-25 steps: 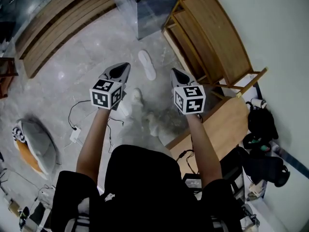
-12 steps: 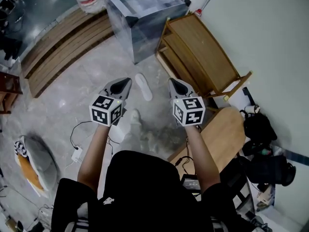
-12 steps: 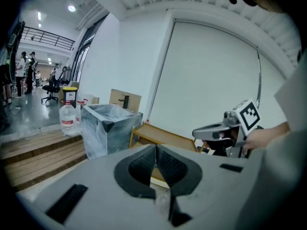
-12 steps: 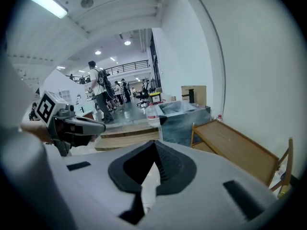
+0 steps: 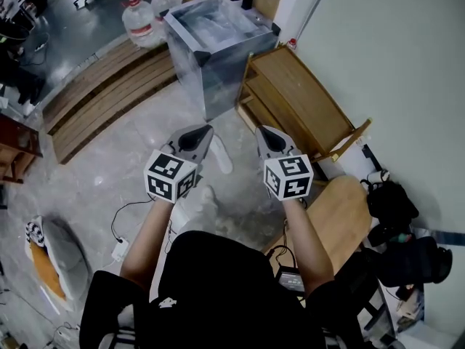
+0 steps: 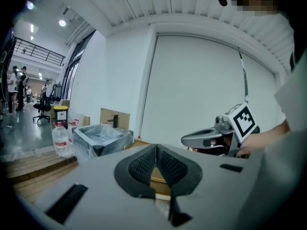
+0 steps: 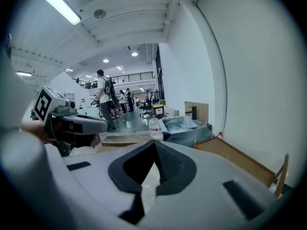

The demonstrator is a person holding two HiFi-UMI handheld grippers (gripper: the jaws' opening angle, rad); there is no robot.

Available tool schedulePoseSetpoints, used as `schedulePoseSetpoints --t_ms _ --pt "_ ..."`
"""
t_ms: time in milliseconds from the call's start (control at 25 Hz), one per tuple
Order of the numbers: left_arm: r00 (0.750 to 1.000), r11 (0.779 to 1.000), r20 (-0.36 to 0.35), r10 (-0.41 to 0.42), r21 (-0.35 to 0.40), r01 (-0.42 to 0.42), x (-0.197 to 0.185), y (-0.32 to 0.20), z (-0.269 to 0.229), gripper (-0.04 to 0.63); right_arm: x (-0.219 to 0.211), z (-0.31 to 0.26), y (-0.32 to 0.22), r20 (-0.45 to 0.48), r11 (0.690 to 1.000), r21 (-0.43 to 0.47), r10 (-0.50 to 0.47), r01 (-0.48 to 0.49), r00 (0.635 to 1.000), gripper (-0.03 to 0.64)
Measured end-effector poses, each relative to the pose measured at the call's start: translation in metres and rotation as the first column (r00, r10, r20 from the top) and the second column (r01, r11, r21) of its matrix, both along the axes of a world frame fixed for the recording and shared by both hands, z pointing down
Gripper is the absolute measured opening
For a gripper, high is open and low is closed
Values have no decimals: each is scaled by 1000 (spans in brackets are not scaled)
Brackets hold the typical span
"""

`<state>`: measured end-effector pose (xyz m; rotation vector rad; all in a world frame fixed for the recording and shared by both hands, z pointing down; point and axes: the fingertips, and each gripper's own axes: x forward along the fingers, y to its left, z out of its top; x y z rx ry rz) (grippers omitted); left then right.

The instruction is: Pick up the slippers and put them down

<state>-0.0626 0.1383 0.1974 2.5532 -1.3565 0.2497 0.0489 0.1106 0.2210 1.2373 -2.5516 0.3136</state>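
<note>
One white slipper (image 5: 221, 156) lies on the grey floor, seen in the head view between and below my two grippers, its near end hidden by the left one. My left gripper (image 5: 203, 131) is held high in the air, shut and empty, with its pads meeting in the left gripper view (image 6: 156, 150). My right gripper (image 5: 263, 131) hangs level beside it, also shut with nothing in it (image 7: 154, 145). Each gripper shows in the other's view: the right gripper (image 6: 207, 139) and the left gripper (image 7: 79, 124). A pale foot (image 5: 195, 203) shows under the left arm.
A low wooden rack (image 5: 305, 100) stands to the right against the wall. Behind it is a grey bin (image 5: 218, 38) lined with plastic, with water bottles (image 5: 142, 17) beside it. Wooden planks (image 5: 102, 86) lie at the left. A wooden stool (image 5: 341, 209) and black bags (image 5: 396, 202) are at the right.
Both grippers have risen together and stayed shut and empty. The floor looks farther away and more of the room's far side shows. The slipper has stayed on the floor.
</note>
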Motion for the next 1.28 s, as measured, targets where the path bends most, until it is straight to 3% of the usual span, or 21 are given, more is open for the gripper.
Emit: schedulePoseSetpoints --t_ms 240,640,1120,1280 --pt "999 996 32 12 83 -15 8 14 -40 6 -3 -44 9 19 996 84 -10 8 1000 -2" --pt "1000 981 16 0 192 -3 13 26 -89 6 -7 -96 26 62 983 183 -28 16 998 -2" --pt "1000 977 4 17 212 -17 26 37 -102 6 -10 -110 35 84 975 220 -32 12 996 -2" --pt "1000 967 -6 2 254 -1 23 39 -106 6 -8 -113 39 93 974 228 -22 0 995 -2"
